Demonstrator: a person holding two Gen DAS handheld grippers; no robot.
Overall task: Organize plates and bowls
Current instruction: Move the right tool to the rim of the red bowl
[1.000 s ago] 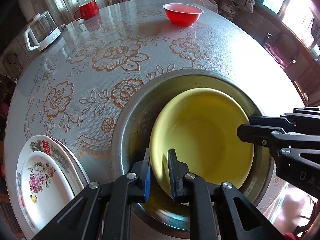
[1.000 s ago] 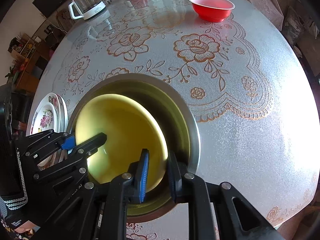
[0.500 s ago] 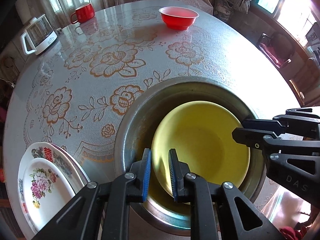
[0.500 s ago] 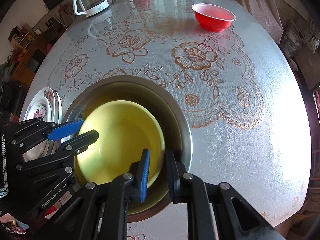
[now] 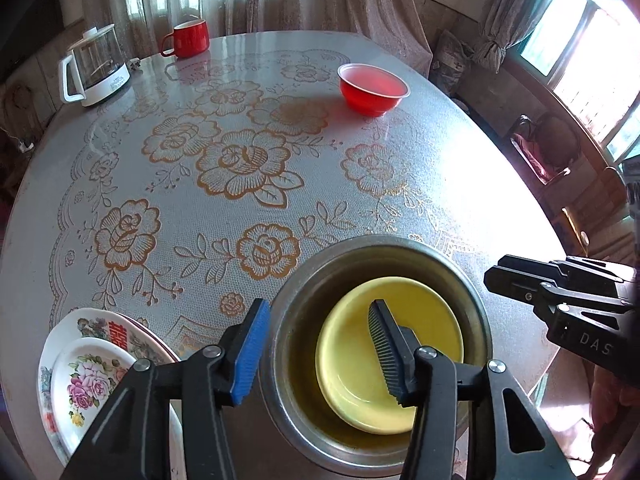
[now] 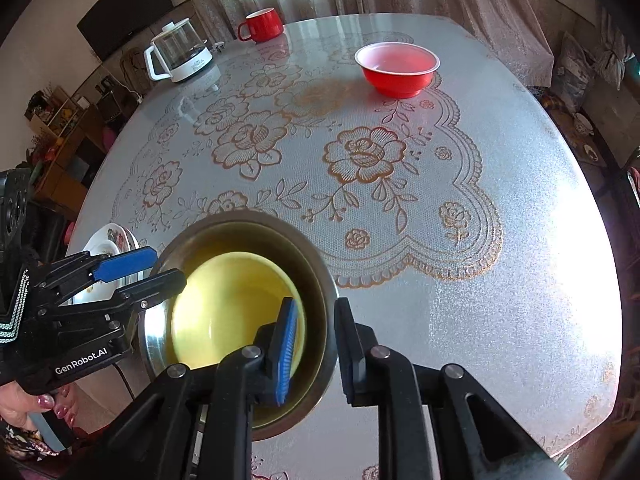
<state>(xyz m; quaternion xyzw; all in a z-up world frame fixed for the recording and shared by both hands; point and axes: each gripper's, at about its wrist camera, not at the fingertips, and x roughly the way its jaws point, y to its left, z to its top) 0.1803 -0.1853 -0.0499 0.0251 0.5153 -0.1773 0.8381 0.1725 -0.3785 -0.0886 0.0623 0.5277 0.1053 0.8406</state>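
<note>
A yellow bowl (image 5: 416,312) lies inside a steel basin (image 5: 352,256) at the near table edge; it also shows in the right wrist view (image 6: 228,308), inside the basin (image 6: 320,276). My left gripper (image 5: 316,352) is open and raised above the basin's left rim, holding nothing. My right gripper (image 6: 316,344) is open, straddling the basin's right rim from above, empty. A red bowl (image 5: 374,88) stands at the far side. Floral plates (image 5: 88,372) are stacked left of the basin.
A glass kettle (image 5: 94,70) and a red mug (image 5: 190,38) stand at the far left of the round table (image 5: 460,184). The table's near edge runs just under the basin. A chair stands to the right of the table.
Both grippers opened, let go of the yellow bowl and basin rims, and pulled up and back. The yellow bowl now rests in the basin.
</note>
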